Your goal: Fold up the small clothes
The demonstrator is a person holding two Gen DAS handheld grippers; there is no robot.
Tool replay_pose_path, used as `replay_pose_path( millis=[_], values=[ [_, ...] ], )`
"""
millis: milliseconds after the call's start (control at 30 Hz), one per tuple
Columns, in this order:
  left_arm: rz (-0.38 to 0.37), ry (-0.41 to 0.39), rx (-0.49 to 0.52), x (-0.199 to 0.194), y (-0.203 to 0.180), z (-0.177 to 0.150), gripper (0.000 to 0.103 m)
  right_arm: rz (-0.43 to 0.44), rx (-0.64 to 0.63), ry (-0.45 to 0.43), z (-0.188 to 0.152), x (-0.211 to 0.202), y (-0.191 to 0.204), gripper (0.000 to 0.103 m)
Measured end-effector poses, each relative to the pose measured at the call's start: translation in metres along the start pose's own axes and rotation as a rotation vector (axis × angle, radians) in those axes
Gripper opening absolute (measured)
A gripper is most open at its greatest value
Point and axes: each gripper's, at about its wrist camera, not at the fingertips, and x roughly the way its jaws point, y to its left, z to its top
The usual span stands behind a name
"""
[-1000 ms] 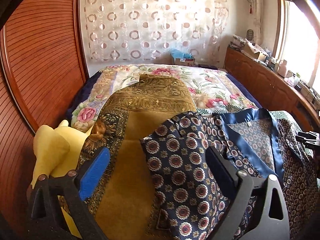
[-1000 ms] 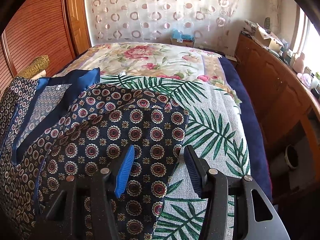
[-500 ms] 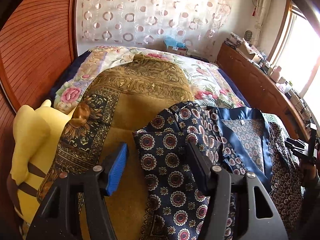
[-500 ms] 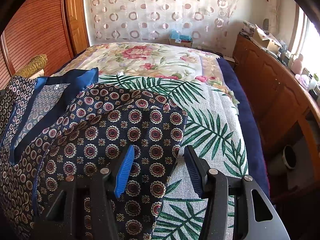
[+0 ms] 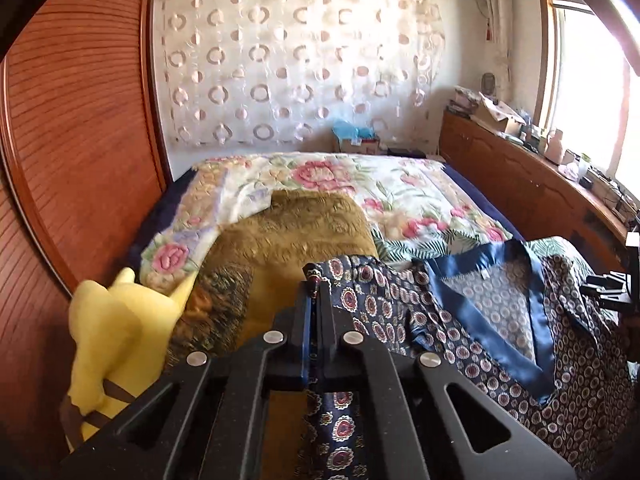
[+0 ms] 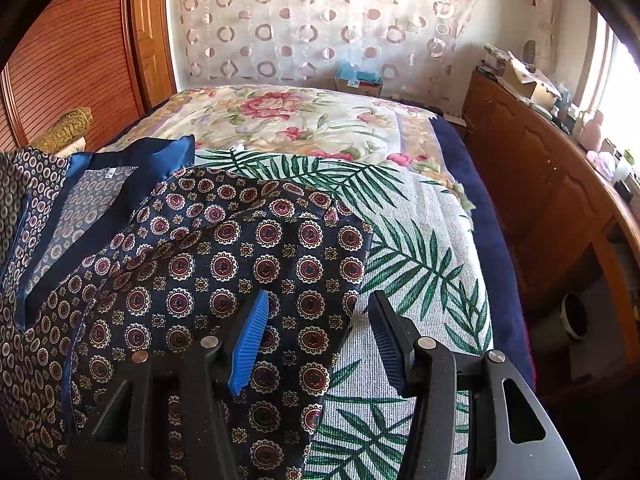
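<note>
Pinching the corner of the patterned navy shirt (image 5: 384, 300), the left gripper (image 5: 314, 292) is holding fabric between fingers that have just been closing down to a narrow slit, the cloth running back between them and hanging below. The shirt is lying spread across the bed (image 6: 424, 216), its blue satin collar (image 5: 480, 276) pointing toward the far end, so its long axis is running away from both cameras. The right gripper (image 6: 316, 320) is hovering over the opposite sleeve edge (image 6: 352, 264) with its fingers half apart, the blue pad above cloth and the dark one above the palm-leaf cover; nothing is clamped there. That side is nearer the right hand. A small white tag at the collar is unreadable.
</note>
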Motion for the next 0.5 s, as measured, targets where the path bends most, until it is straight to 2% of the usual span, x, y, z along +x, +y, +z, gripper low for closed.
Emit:
replay_pose_path(
  millis=[267, 400, 500],
  values=[
    [0.001, 0.016, 0.003, 0.006, -0.002, -0.002, 0.003, -0.001, 0.002, -0.001, 0.0, 0.0, -0.001, 0.054],
    [-0.025, 0.015, 0.005, -0.001, -0.012, -0.004, 0.003, -0.025, 0.021, -0.009, 0.0, -0.002, -0.004, 0.054],
    [-0.041, 0.003, 0.024, -0.011, -0.023, -0.008, 0.003, 0.062, 0.084, 0.0, -0.001, -0.003, -0.012, 0.054]
  ],
)
